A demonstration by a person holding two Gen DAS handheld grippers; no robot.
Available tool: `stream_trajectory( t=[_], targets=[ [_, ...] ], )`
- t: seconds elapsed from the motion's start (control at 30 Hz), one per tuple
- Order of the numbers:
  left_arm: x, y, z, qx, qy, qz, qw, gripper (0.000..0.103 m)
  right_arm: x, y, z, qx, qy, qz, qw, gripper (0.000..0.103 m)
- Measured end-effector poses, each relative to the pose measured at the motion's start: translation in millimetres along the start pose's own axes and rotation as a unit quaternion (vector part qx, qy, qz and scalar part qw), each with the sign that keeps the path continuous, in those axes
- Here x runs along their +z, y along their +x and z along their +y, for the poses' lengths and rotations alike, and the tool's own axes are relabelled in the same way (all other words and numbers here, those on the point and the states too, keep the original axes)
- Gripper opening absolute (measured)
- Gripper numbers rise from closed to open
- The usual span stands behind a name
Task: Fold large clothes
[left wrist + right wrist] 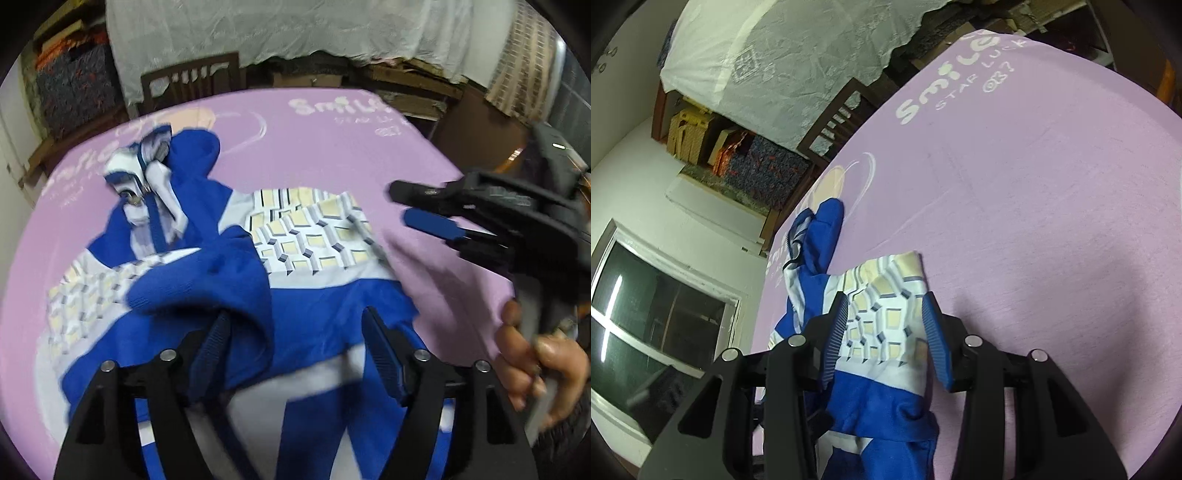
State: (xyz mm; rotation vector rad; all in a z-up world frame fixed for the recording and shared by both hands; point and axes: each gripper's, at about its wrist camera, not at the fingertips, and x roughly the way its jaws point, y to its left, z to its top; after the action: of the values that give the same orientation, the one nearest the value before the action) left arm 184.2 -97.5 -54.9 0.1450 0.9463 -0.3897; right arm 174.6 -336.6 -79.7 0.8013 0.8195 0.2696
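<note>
A blue and white jacket (303,306) with a cube-pattern band lies crumpled on the pink sheet (314,147). Its collar and zip bunch at the far left (147,184). My left gripper (299,332) is open just above the jacket's near blue part, with a rolled blue sleeve (192,291) against its left finger. My right gripper (886,321) is open over the patterned band (882,310) at the jacket's right edge; nothing is clamped. The right gripper also shows in the left wrist view (413,206), held by a hand (543,365).
The pink sheet (1034,184) carries white "Smile" lettering (931,92) and covers the table. A dark wooden chair (192,81) stands behind the far edge. A white lace cloth (295,29) hangs beyond. A window (646,314) is at the left.
</note>
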Motion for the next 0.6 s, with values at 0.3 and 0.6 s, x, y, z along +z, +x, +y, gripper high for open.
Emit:
stream_trajectory(
  t=[0.3,0.6],
  targets=[
    [-57,-78,79,0.075,-0.022,-0.051,0.9957,0.091,-26,7,54,0.012,-0.115,0.030,0.993,0.044],
    [-106,-47,137,0.133,-0.024,0.006,0.9908,0.091,-99,19,147,0.003,-0.316,0.061,0.947,0.060]
  ],
)
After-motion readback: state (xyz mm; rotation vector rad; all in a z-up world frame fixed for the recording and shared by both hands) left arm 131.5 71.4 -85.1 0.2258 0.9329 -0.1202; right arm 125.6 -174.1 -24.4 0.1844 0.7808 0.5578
